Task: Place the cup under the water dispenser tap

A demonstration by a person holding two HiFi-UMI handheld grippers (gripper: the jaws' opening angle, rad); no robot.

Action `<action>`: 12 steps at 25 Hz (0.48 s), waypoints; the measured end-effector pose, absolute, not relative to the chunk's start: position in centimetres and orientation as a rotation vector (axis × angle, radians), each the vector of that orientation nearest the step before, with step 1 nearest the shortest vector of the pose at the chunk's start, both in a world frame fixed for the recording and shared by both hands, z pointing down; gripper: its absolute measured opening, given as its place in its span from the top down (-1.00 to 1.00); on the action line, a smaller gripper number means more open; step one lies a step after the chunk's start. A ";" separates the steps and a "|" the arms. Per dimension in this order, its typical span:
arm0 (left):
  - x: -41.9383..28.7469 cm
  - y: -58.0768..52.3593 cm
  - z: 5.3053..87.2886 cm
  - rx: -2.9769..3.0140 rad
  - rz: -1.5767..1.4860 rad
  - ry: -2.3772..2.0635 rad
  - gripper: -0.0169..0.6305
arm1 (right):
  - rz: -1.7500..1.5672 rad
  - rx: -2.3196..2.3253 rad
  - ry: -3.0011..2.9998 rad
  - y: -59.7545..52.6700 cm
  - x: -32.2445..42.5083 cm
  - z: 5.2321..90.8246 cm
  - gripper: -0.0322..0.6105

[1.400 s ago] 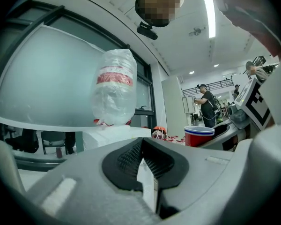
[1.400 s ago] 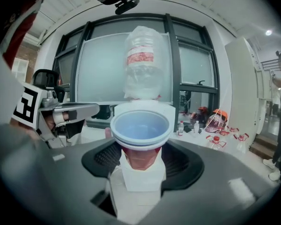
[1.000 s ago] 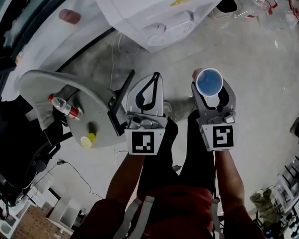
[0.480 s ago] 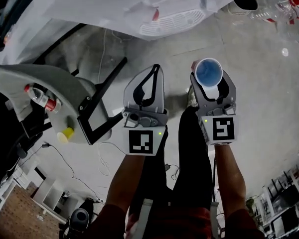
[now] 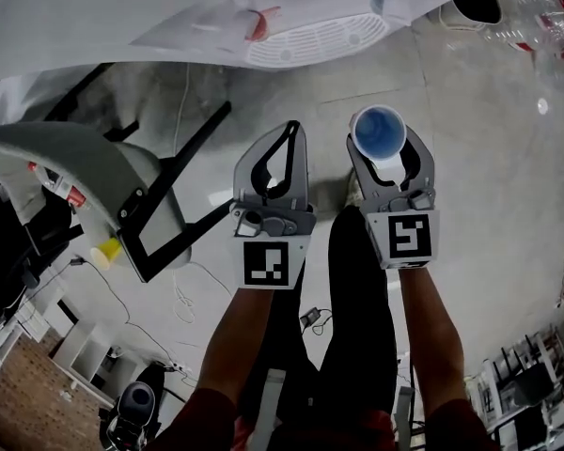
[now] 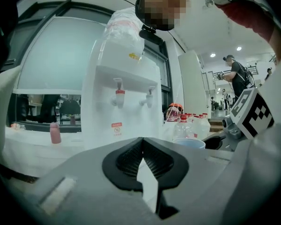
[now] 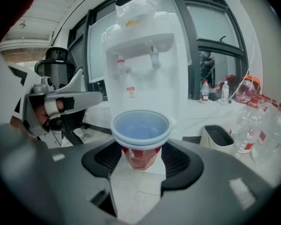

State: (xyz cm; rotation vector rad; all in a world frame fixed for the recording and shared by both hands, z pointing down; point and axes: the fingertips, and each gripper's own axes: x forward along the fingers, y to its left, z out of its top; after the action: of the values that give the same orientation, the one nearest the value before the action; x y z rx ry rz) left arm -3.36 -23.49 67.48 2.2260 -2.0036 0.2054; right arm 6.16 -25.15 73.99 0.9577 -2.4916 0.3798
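- The right gripper (image 5: 385,158) held the cup (image 5: 377,130) upright. Its jaws were spread wide and pressed against the cup's red body, just under the pale blue rim.
- The cup (image 7: 140,128) looked empty inside.
- The left gripper (image 5: 284,153) was just beside the right one. Its jaws met at the tips, with nothing between them.
- The white dispenser (image 7: 145,78) stood ahead of both grippers, with a clear bottle on top.
- Two taps showed on its front, a red tap (image 7: 121,64) and a paler tap (image 7: 154,60), side by side above a recess.
- The cup was in the air in front of the dispenser, under neither tap.
- In the head view, the dispenser's slotted tray (image 5: 315,40) lay beyond the cup, clearly apart from it.
- Judged from this, the pick-up was done and the cup was on its way to the dispenser.
- Three steps seemed left: bringing the cup forward, setting it on the tray below a tap, and letting go.
- The grip looked steady, so the main care needed was probably to keep the cup level and line it up under the spout.
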 end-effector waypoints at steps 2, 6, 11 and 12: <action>-3.1 -23.5 68.2 2.212 0.217 -1.997 0.95 | 0.391 0.954 -2.491 -25.6 6.1 74.5 0.08; -3.4 -23.8 69.1 2.181 0.249 -1.989 0.95 | 0.380 0.947 -2.493 -27.0 5.5 75.2 0.08; -4.8 -24.2 69.0 2.119 0.220 -2.020 0.95 | 0.340 0.946 -2.512 -29.9 3.9 75.0 0.08; -5.1 -24.2 69.0 2.109 0.217 -2.029 0.95 | 0.333 0.945 -2.515 -30.5 3.5 75.0 0.08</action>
State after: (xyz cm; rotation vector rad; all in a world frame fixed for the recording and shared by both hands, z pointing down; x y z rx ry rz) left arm -5.07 -24.23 68.99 2.1092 -2.0295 0.2166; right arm 3.52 -30.48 74.96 0.9447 -2.5151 0.3326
